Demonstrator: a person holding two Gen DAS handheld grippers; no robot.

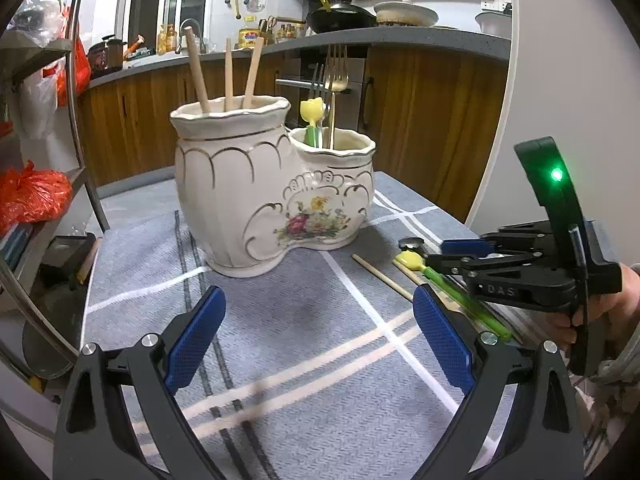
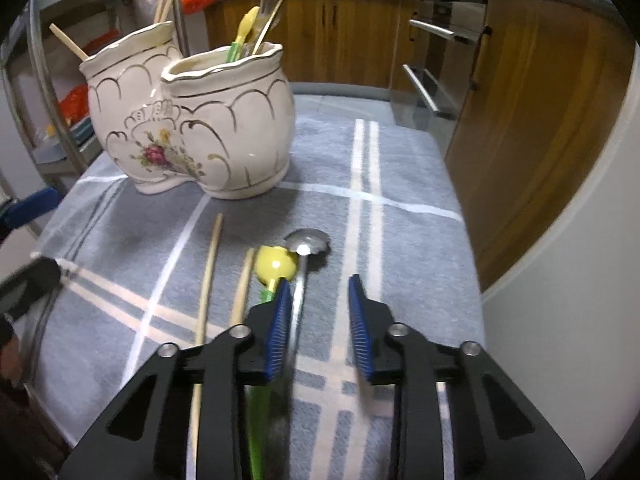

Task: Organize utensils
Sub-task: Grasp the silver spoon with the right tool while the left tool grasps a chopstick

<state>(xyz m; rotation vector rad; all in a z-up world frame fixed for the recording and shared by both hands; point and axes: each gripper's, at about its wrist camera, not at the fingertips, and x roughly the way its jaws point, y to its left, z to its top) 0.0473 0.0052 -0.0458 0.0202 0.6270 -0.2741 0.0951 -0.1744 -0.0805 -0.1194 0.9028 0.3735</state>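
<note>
- In front of the ceramic holder point(image 2: 192, 120), the right gripper point(image 2: 320, 320) straddled the metal spoon point(image 2: 306, 246), jaws apart, not yet pressing.
- Left gripper point(image 1: 318, 340) hovered wide open, empty.

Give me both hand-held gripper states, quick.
Left hand-held gripper: open, empty, above the cloth.
Right hand-held gripper: open, metal spoon handle between its pads, not yet gripped.

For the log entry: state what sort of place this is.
Most likely a home kitchen: a grey countertop over wooden cabinets, a wok on the counter, a built-in oven, and a ceramic utensil holder on the cloth-covered table.
</note>
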